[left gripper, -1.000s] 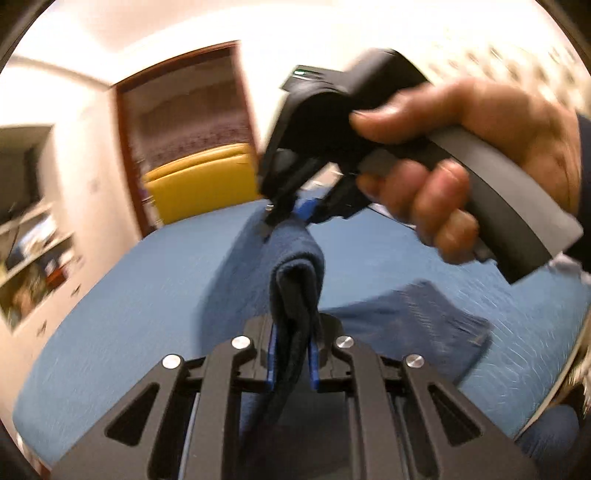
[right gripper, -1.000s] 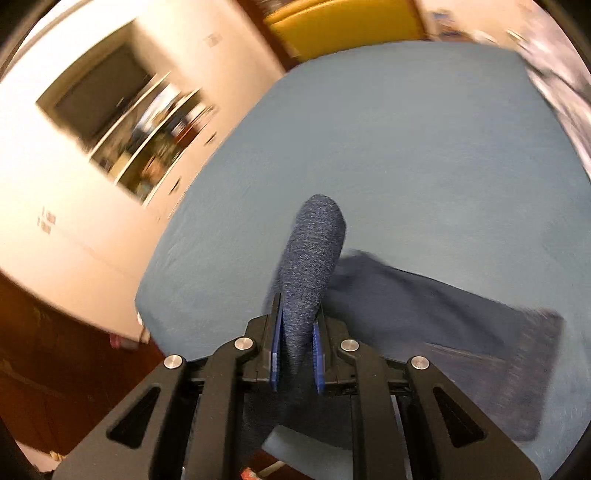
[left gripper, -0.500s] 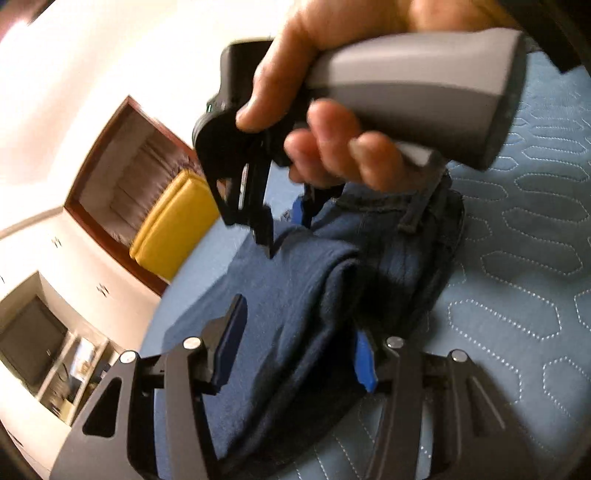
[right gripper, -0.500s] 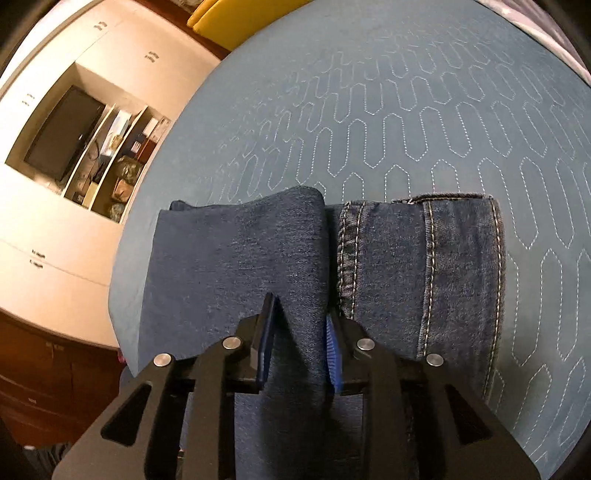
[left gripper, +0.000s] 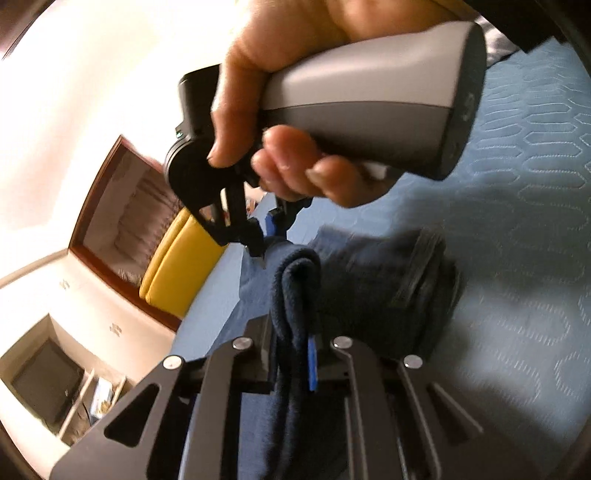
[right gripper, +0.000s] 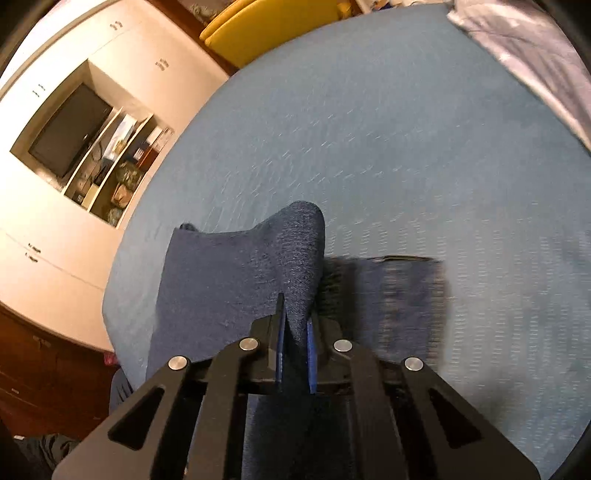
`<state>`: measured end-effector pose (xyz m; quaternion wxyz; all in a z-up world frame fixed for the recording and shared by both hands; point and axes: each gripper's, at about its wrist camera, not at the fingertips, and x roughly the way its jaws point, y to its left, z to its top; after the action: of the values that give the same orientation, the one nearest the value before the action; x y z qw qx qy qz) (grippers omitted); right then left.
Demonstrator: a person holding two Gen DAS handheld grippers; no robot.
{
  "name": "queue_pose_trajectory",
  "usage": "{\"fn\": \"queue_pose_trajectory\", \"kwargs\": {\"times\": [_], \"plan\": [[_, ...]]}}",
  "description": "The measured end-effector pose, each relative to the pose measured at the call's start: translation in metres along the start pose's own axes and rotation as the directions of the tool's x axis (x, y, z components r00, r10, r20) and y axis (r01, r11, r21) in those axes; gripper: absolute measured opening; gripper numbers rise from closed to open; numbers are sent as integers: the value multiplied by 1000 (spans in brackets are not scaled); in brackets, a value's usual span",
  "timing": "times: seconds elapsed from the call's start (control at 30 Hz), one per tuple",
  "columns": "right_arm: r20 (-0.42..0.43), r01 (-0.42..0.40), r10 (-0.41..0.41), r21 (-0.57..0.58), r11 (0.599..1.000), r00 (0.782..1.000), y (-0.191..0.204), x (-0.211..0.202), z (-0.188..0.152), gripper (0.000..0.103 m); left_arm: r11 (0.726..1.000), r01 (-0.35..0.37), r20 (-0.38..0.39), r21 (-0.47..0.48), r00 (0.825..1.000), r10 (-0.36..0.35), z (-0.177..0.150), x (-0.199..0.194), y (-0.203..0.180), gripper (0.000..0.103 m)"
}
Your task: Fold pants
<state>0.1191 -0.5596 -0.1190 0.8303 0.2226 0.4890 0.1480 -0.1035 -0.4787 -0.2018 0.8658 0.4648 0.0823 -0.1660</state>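
Observation:
Dark blue denim pants (left gripper: 373, 284) lie folded on a blue quilted bed (left gripper: 517, 229). My left gripper (left gripper: 293, 354) has its jaws closing, and the blue pads pinch a thick fold of the denim. In the right wrist view my right gripper (right gripper: 295, 354) is closing too, its pads squeezing a raised ridge of the pants (right gripper: 229, 280). Seen from the left wrist, a person's hand (left gripper: 295, 173) holds the right gripper (left gripper: 264, 238) just beyond the same fold. The waistband side is blurred.
A yellow chair (right gripper: 266, 26) stands past the far end of the bed (right gripper: 369, 129). White cabinets with a dark screen (right gripper: 70, 129) and cluttered shelves (right gripper: 122, 173) line the left side. A pale patterned cloth (right gripper: 535, 55) lies at the bed's far right.
Both grippers carried the hanging pants down onto the bed, opened over the flat folded denim, and have now closed again on a fold that stands up from the stack.

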Motion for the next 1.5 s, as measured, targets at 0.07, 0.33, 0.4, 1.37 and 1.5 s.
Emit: {"fn": "queue_pose_trajectory", "kwargs": {"times": [0.07,0.33,0.4,1.37,1.5], "plan": [[5,4,-5,22,1000,1000,-11,-7,-5,8,999,14,15,36,1000,-15,4,0,-9,11],[14,-7,6,79,997,1000,-36,-1,-23,8,991,66,2,115,998,-67,4,12,-28,11],[21,-9,7,82,997,1000,-36,4,-27,8,988,77,-4,133,997,-77,2,15,-23,11],[211,541,-560,145,829,801,44,13,-140,54,619,494,-55,-610,754,-655,-32,178,190,23],[195,538,-556,141,831,808,40,15,-140,54,619,498,-125,-608,710,-694,-28,207,149,23]]}}
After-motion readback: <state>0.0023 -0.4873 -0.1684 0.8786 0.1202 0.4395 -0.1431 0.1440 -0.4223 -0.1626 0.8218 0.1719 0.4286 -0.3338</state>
